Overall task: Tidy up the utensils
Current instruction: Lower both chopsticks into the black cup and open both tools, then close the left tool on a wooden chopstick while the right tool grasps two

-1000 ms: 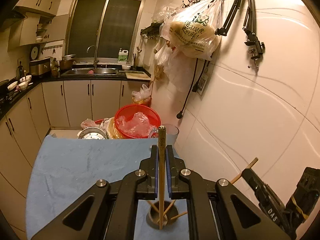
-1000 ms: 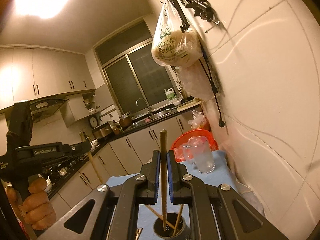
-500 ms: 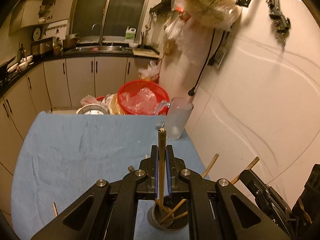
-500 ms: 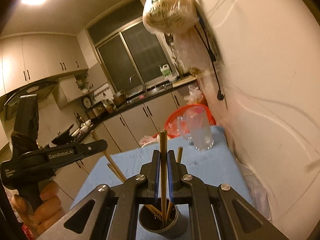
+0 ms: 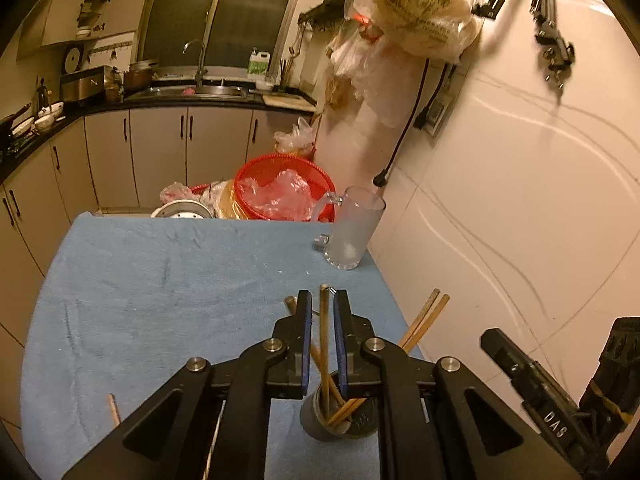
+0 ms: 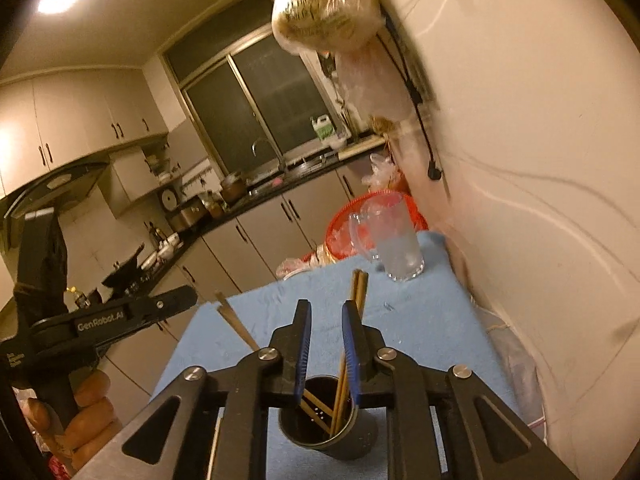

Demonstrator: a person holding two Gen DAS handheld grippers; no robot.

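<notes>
A dark cup [image 5: 320, 424] stands on the blue cloth [image 5: 160, 280] with several wooden chopsticks in it. My left gripper [image 5: 322, 296] hovers just above it. Its jaws are opening, and one chopstick [image 5: 324, 320] stands loose between them with a gap on each side, its lower end in the cup. Two more chopsticks [image 5: 424, 320] lean out to the right. In the right wrist view the cup [image 6: 352, 440] sits right under my right gripper [image 6: 326, 308]. Those jaws are opening with nothing between the tips. A pair of chopsticks [image 6: 358, 288] leans behind its right finger.
A frosted glass mug [image 5: 352, 228] stands at the cloth's far right corner by the tiled wall. A red basket [image 5: 280, 184] with plastic sits beyond the table. One loose chopstick [image 5: 114, 408] lies on the cloth at near left. A hand [image 6: 88, 400] holds the left gripper's handle.
Both grippers sank toward the cup with their chopsticks. Their jaws, shut on a chopstick each, have parted; the right one's chopstick has dropped into the cup.
</notes>
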